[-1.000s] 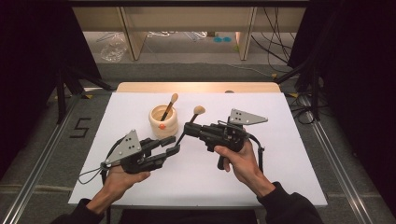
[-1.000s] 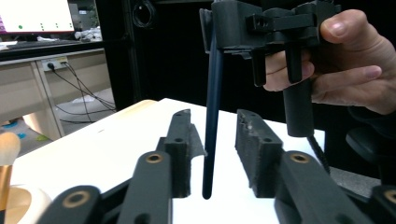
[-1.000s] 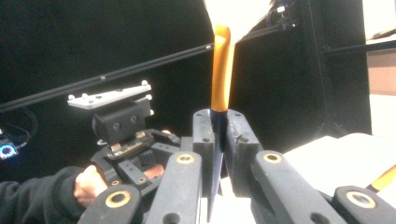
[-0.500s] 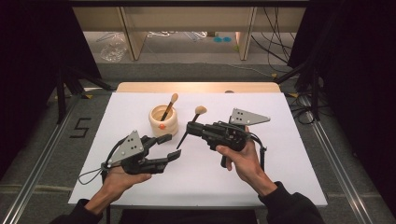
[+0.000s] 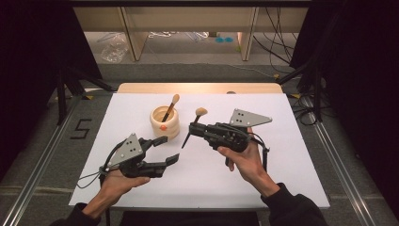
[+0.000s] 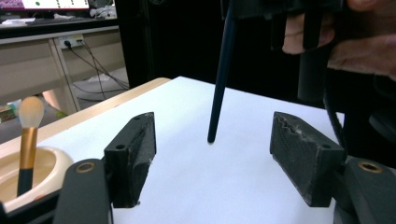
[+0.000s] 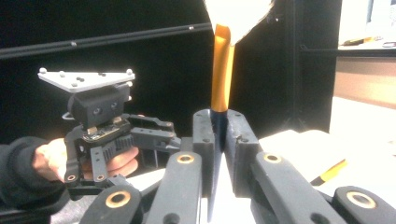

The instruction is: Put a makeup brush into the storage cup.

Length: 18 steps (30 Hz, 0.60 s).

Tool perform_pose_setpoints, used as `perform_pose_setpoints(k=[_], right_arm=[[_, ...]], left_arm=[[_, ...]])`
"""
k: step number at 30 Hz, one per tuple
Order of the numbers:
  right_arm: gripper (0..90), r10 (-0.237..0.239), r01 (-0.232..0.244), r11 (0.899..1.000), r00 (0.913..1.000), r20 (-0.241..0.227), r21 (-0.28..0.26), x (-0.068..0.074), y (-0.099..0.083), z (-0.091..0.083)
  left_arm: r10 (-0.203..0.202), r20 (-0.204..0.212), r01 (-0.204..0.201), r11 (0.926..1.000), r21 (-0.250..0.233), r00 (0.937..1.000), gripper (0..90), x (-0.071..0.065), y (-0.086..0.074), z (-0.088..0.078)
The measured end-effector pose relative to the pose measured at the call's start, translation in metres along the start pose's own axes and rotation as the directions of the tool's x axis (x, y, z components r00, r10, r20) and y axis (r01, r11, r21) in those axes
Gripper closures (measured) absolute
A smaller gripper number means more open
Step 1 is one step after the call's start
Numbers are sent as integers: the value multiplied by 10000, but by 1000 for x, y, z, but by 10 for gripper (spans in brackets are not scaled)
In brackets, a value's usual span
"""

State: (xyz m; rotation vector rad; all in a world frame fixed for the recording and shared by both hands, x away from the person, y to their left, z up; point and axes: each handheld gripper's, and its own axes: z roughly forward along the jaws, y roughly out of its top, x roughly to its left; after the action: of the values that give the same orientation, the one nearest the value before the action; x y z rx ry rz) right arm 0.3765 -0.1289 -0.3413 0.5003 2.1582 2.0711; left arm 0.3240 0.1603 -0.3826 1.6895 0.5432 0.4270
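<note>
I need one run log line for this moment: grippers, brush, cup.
right gripper: shut on brush, held above table | left gripper: jaws just opened, nothing between them | cup: holds second brush

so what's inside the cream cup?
One makeup brush stands tilted in the cream cup, bristles up, black handle end down inside. The cup's bottom is hidden by its wall.

Cream holder [image 5: 165, 123], gold-and-black brush [image 5: 194, 126], white table [image 5: 282, 155].

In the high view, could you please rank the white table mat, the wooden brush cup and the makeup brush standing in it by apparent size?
1. white table mat
2. wooden brush cup
3. makeup brush
</note>
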Motion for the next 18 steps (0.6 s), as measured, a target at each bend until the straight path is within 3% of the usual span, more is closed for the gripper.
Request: perform_pose_setpoints(k=[8, 18], right_arm=[[847, -869, 848, 9957, 9946, 564, 386, -4, 6, 1], [847, -1309, 1211, 9872, 9870, 930, 1039, -16, 8, 12]], left_arm=[[-91, -310, 100, 9995, 294, 9995, 296, 3, -7, -9], [-216, -707, 261, 9977, 628, 9973, 282, 2, -18, -17]])
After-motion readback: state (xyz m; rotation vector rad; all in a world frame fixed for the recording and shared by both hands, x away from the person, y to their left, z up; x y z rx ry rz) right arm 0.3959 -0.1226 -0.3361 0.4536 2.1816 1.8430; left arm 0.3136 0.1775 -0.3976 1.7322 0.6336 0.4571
